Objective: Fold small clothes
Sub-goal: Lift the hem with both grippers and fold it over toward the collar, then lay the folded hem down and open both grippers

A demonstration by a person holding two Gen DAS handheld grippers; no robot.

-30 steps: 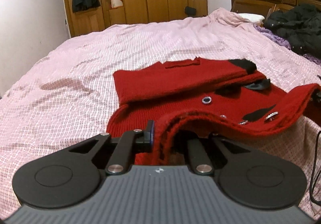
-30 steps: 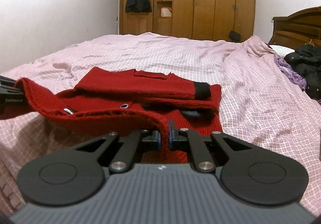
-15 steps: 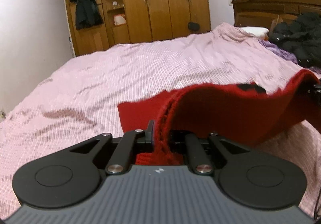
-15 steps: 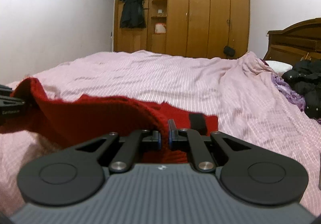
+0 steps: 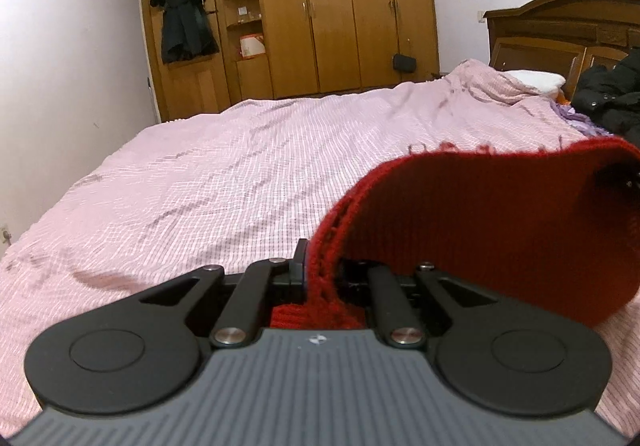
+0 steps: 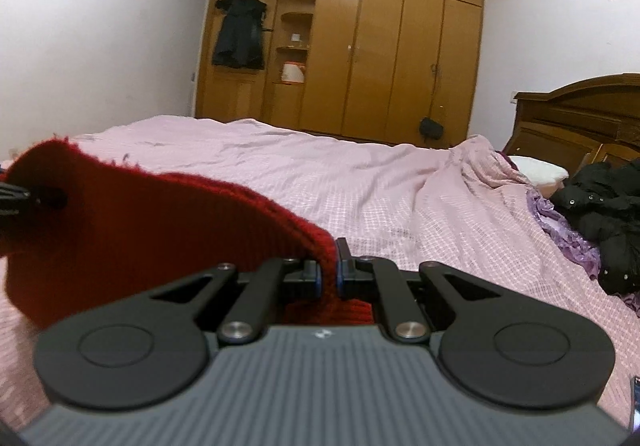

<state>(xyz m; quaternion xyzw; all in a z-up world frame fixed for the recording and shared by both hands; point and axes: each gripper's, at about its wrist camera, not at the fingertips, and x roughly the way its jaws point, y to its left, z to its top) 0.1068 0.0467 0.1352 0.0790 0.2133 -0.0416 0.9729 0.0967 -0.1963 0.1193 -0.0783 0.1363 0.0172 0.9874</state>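
A small red knit sweater (image 5: pixel 480 222) hangs lifted between my two grippers above the pink checked bed. My left gripper (image 5: pixel 320 266) is shut on its left hem corner; the cloth rises from the jaws and stretches right to the other gripper at the frame edge. In the right wrist view my right gripper (image 6: pixel 329 266) is shut on the other corner of the sweater (image 6: pixel 132 230), which stretches left to the left gripper's fingertip (image 6: pixel 16 194). The sweater's lower part and its front are hidden behind the raised fold.
The pink checked bedspread (image 5: pixel 224 174) fills the foreground. A black jacket (image 6: pixel 600 222) and purple cloth (image 6: pixel 560 230) lie at the right by the wooden headboard (image 6: pixel 576 122). A wooden wardrobe (image 6: pixel 380 58) with a hanging black garment (image 6: pixel 238 32) stands behind the bed.
Both grippers have lifted the sweater's hem up off the bed and carried it forward. The flat sweater with its buttons and folded sleeve is no longer visible behind the raised cloth.
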